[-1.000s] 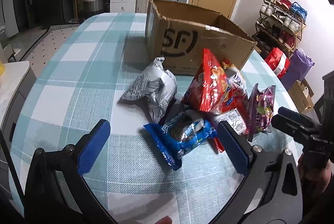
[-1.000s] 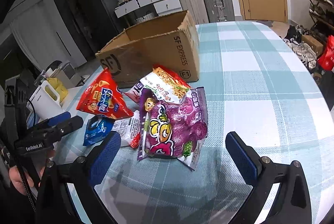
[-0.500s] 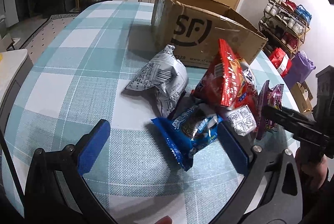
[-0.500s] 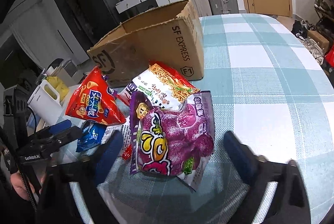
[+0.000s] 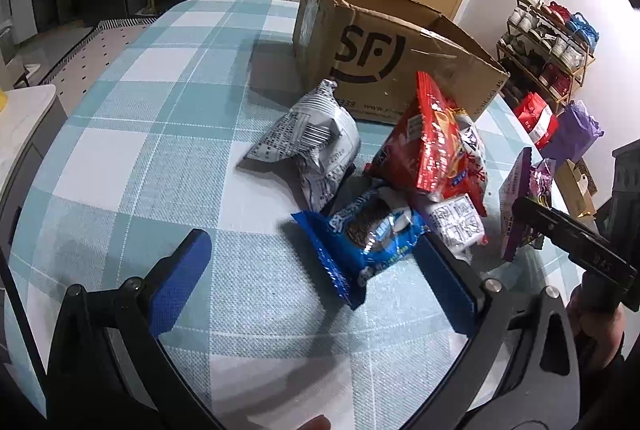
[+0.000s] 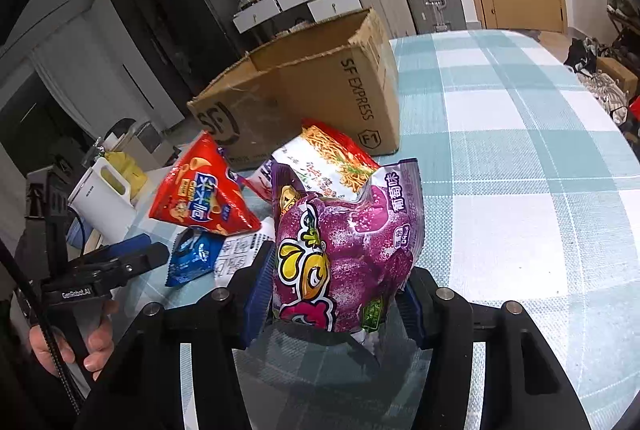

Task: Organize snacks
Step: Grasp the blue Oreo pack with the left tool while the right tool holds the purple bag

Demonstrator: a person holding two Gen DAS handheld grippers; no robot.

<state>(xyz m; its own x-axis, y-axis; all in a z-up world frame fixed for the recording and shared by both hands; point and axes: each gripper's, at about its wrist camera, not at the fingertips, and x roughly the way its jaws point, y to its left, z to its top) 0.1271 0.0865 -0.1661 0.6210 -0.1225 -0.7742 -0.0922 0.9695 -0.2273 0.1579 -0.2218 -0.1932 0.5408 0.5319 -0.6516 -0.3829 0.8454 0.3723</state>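
Snack packets: six in all, bunched on the checked worktop (image 5: 160,133) just in front of the box.
Purple packet (image 6: 344,250): one, a grape-flavour bag, standing between the blue pads of the right claw (image 6: 332,306); both pads are against its lower sides.
Right claw: its jaws are closing on the purple packet, squeezing its base.
Noodle packet (image 6: 328,161): one, lying behind the purple packet and touching it.
Red packet (image 5: 430,141): one, triangular, propped upright to the left of the noodles.
Blue biscuit packet (image 5: 360,238): one, flat on the worktop, its right end just beside the left claw's right pad.
Silver packet (image 5: 316,145): one, crumpled, printed back side up, left of the red one.
Small white packet (image 5: 456,222): one, lying under the red packet's edge.
Left claw (image 5: 316,278): released, jaws wide apart, nothing gripped; it hovers low over the worktop near the blue biscuit packet.
Cardboard box (image 5: 384,53): one, top open, marked SF, at the back of the group.
Hands: one in each view, holding the other claw's handle.
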